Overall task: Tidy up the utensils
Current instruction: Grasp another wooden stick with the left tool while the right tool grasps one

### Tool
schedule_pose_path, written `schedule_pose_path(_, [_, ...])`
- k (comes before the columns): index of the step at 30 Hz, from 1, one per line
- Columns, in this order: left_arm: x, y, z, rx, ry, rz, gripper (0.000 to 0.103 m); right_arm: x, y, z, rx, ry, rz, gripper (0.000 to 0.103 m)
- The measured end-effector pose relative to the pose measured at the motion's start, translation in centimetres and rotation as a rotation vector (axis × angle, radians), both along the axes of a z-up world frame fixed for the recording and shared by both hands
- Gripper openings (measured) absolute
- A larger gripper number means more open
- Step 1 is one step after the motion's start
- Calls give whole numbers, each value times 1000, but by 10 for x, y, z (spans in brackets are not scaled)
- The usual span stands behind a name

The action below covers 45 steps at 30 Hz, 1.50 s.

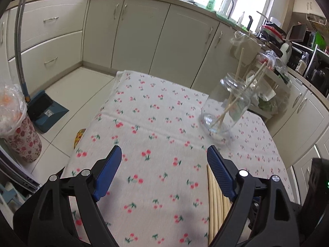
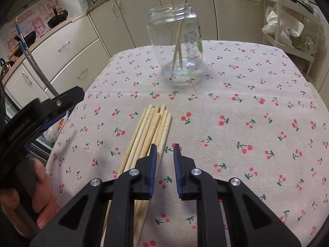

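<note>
A clear glass jar (image 2: 176,41) stands on the cherry-print tablecloth (image 2: 246,123) with two wooden chopsticks upright in it; it also shows in the left wrist view (image 1: 226,107). A bundle of wooden chopsticks (image 2: 150,127) lies flat on the cloth, also seen in the left wrist view (image 1: 216,201). My right gripper (image 2: 165,150) is open and empty, its left finger just over the bundle's right edge. My left gripper (image 1: 164,152) is wide open and empty, left of the bundle; it shows at the left of the right wrist view (image 2: 67,98).
Cream kitchen cabinets (image 1: 144,30) line the far side. A blue dustpan (image 1: 45,111) and a floral bin (image 1: 22,140) stand on the floor to the left. A white rack with bags (image 2: 287,24) stands right of the table.
</note>
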<state>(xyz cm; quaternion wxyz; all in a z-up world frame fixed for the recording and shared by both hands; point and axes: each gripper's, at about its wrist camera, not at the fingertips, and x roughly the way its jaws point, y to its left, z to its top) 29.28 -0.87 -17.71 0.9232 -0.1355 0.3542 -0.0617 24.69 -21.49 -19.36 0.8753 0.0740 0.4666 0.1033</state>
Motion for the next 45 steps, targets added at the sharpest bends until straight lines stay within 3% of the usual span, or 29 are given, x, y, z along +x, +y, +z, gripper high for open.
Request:
schedule_pose_path(5, [-6,-6,-6,32,37,-37,81,1,3,1,-65,-4,-3,17])
schedule_pose_path(13, [4,-45,-14,183,115,-163,81,5,9,0,-158,-8,33,16])
schedule_pose_path(20, [14,-67,-28,265,171,-233,81,0,-33,-1,-128,4,-27,12])
schedule_pose_path(32, [19,-70,-32,343,216,-212,81,-2,-32,-1,-65,3,-13,12])
schedule_pose_path(35, [24,-77,-34,366,217,-224,74,-2,-30,0,-79,19,-6,12])
schedule_pose_path(37, [26,-82,-32,368,210,-242,65,-3,-31,1,-84,37,-12,12])
schedule_pose_path(39, [28,-86,-30,365,208,-265,49,-7,-32,2,-64,66,-23,12])
schedule_pose_path(41, [29,-89,-27,365,209,-287,41,-8,-29,3,-59,81,-8,12])
schedule_pose_path(45, [35,-87,-26,344,234,-327,37,-2,-12,3,-144,59,73,14])
